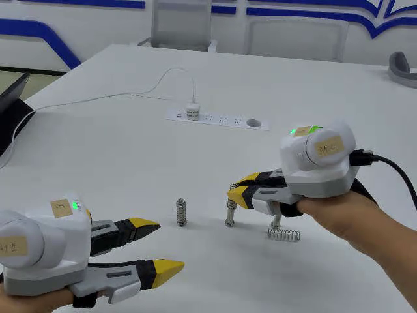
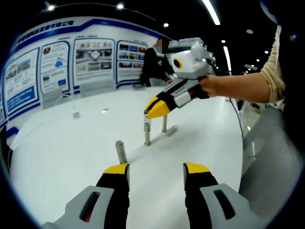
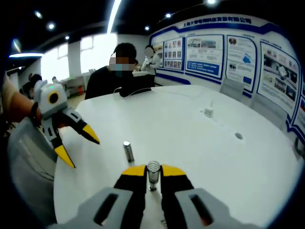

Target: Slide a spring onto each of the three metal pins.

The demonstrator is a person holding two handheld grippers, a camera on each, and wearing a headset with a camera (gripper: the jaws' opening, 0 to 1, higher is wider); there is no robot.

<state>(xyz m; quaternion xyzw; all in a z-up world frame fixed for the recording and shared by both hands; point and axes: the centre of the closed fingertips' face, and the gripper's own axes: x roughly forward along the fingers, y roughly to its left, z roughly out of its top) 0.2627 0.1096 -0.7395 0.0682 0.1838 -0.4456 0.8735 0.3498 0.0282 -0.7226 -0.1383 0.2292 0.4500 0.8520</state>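
Three metal pins stand on the white table (image 1: 117, 163). The left pin (image 1: 181, 212) (image 2: 121, 151) (image 3: 127, 151) wears a spring. My right gripper (image 1: 234, 191) (image 2: 157, 109) (image 3: 153, 171) is shut on a spring (image 1: 230, 207) (image 2: 147, 125) (image 3: 153, 171) that sits on the upper part of the middle pin (image 2: 147, 138). The third pin (image 1: 275, 222) (image 2: 164, 123) stands bare, partly behind that gripper, with a loose spring (image 1: 283, 233) (image 2: 171, 130) lying beside it. My left gripper (image 1: 158, 246) (image 2: 156, 169) (image 3: 78, 145) hovers open and holds nothing, short of the left pin.
A white power strip (image 1: 215, 119) with a plug (image 1: 192, 111) and its cable lies farther back on the table. Chairs (image 1: 181, 26) stand behind the far edge. A dark object (image 1: 13, 98) sits at the left edge. A seated person (image 3: 119, 71) is across the table.
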